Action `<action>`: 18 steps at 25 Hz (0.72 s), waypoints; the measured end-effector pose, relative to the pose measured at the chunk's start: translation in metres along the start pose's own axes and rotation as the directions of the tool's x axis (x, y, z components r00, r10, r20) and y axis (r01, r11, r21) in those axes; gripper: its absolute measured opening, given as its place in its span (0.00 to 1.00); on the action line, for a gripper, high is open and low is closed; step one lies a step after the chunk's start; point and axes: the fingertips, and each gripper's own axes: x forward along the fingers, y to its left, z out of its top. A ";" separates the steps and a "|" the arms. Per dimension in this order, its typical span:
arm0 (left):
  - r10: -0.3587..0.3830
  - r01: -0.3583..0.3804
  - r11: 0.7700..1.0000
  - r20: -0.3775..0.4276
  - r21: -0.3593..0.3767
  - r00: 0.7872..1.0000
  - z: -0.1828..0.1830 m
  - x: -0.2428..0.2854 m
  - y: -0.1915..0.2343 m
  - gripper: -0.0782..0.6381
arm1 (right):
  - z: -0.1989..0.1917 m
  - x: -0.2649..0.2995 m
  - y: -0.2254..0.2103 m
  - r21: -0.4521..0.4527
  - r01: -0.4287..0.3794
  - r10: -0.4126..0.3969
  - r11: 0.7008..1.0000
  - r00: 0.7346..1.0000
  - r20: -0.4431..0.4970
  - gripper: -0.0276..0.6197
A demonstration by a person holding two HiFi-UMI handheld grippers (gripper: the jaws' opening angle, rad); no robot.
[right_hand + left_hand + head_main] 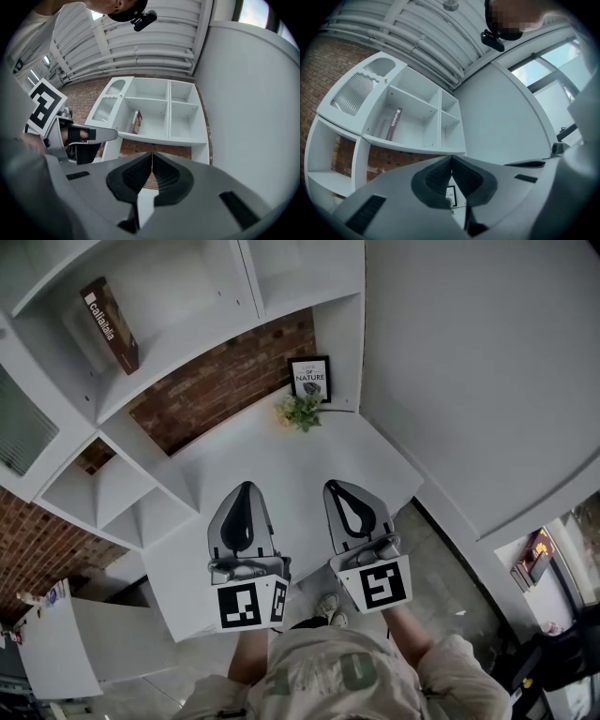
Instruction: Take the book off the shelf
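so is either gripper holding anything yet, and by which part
Nothing is held. The left gripper and right gripper are both shut and empty. The book sits untouched on the shelf.

A brown book [111,324] is kept in the white shelf [178,287]. On the white table [281,465] below, a framed picture [310,379] and a little plant [300,412] are set side by side.

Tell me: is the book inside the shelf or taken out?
Inside. The book stands in a shelf compartment; the left gripper and right gripper, tongs shut and empty, are away from it.
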 end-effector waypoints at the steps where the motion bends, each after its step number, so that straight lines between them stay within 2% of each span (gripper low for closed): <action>1: 0.005 -0.005 1.000 0.002 0.003 1.000 0.000 0.001 0.003 0.13 | 0.001 0.003 0.000 -0.001 0.003 -0.003 1.000 1.000 0.006 0.07; 6: 0.042 -0.042 0.999 -0.011 -0.006 0.999 -0.002 0.008 0.021 0.13 | 0.001 0.018 -0.007 -0.032 0.027 -0.027 0.999 1.000 0.010 0.07; 15: 0.038 -0.038 0.999 0.000 -0.034 0.999 -0.004 0.022 0.033 0.13 | -0.003 0.041 -0.002 -0.046 0.001 -0.001 0.999 1.000 0.003 0.07; 18: 0.060 -0.059 0.997 0.008 -0.041 0.998 -0.003 0.025 0.040 0.13 | -0.003 0.047 -0.004 -0.048 -0.002 0.002 0.999 1.000 0.000 0.07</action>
